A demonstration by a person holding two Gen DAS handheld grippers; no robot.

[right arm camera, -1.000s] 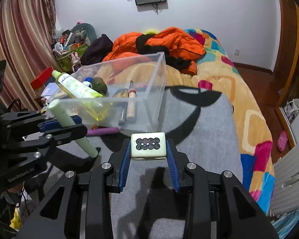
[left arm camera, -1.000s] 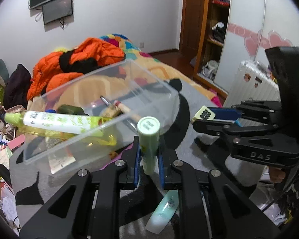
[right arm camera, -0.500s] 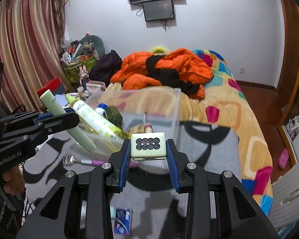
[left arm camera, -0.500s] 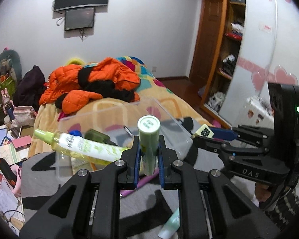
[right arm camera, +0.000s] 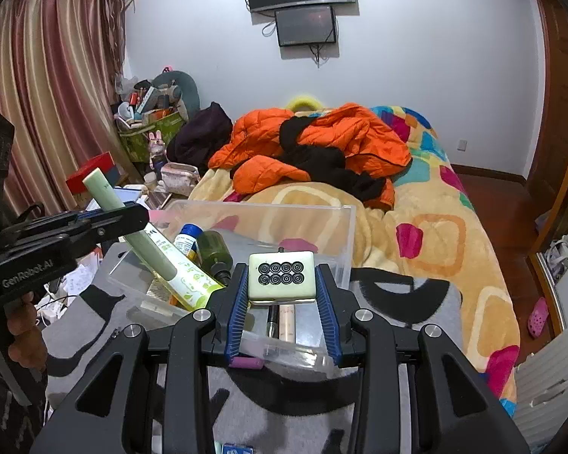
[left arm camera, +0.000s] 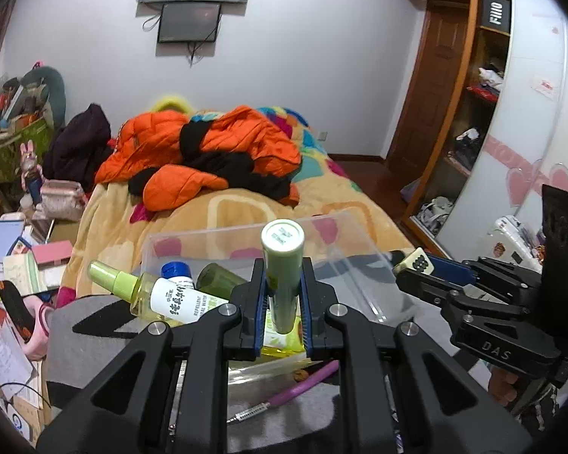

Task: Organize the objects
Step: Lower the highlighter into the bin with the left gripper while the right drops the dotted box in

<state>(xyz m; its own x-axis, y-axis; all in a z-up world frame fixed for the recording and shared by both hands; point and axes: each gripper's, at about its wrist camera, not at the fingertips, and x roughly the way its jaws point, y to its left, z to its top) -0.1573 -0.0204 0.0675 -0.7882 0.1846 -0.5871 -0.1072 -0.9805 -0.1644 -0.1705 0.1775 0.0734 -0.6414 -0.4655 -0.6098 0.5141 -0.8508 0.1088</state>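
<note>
Clear plastic bin (right arm camera: 337, 223) on the bed already holds bottles; left claw (left arm camera: 282, 304) pinches a green tube (left arm camera: 283, 265), right claw (right arm camera: 282, 304) a mahjong tile (right arm camera: 282, 275), both above it, undropped

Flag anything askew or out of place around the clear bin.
The yellow spray bottle lies tilted, its nozzle poking over the clear bin wall. A purple-handled tool lies outside on the grey blanket.
</note>
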